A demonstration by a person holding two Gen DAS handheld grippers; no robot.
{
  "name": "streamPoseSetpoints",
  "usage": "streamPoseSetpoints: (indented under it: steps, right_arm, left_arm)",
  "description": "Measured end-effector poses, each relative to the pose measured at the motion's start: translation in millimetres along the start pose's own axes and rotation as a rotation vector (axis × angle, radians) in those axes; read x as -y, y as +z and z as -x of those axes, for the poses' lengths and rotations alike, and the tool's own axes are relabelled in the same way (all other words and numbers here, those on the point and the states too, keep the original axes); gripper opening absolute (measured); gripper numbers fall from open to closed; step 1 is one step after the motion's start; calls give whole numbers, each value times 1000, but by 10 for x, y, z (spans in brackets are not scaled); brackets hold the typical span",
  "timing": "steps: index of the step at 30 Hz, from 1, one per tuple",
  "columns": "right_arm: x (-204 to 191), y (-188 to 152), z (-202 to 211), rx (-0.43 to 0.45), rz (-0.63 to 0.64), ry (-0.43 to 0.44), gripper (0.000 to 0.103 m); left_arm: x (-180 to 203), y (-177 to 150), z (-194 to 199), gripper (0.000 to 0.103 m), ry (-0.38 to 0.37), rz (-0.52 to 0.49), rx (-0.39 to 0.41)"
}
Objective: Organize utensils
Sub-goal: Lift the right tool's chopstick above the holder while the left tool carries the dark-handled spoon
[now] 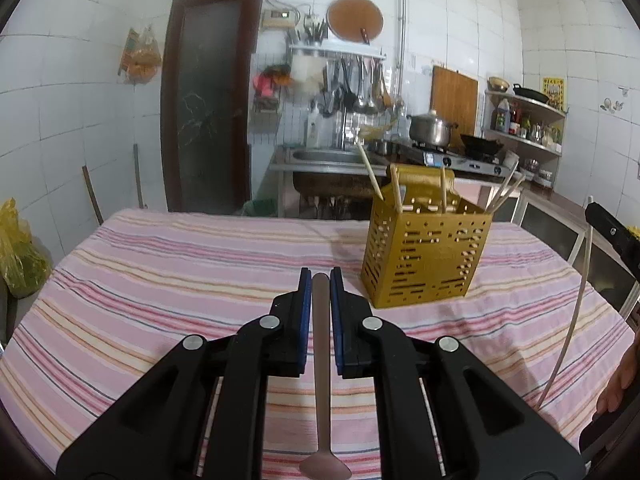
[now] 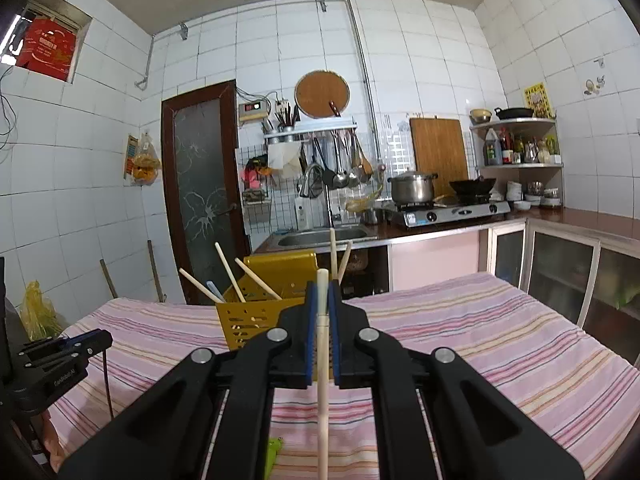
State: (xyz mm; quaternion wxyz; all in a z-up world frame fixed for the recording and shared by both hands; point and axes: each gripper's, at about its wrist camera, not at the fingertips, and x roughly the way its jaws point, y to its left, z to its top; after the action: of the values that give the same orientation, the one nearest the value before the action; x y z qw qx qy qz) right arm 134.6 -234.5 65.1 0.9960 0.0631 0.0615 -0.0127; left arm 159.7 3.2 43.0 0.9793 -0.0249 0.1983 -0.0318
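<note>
A yellow perforated utensil holder (image 1: 426,258) stands on the striped tablecloth, ahead and right of my left gripper (image 1: 320,280). Several wooden chopsticks (image 1: 396,192) stick out of it. My left gripper is shut on a metal spoon (image 1: 321,360), handle forward, bowl toward the camera. My right gripper (image 2: 322,292) is shut on a pale chopstick (image 2: 323,380), held just in front of the holder (image 2: 248,312), which its fingers partly hide. The left gripper also shows at the left edge of the right wrist view (image 2: 64,350).
The table wears a pink striped cloth (image 1: 160,280). Behind it are a steel sink (image 1: 324,158), a gas stove with a pot (image 1: 430,130) and wok, corner shelves and a dark door (image 1: 208,100). A yellow bag (image 1: 18,252) sits at left. A green object (image 2: 274,450) lies near the front.
</note>
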Motion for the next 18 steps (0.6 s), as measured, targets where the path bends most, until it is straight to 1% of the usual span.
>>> streamPoseSetpoints:
  steps: [2,11,18]
  right_arm:
    - [-28,1,12,5,10,-2,6]
    - [-73,7,84,26,13,-1,6]
    - [-84,5,95,29,20,4,6]
  left_arm:
    - [-14,15,33,8,2,5,16]
    - [-91,53,101,8,-7,27,37]
    - [-81,53,106,8,-9,25,42]
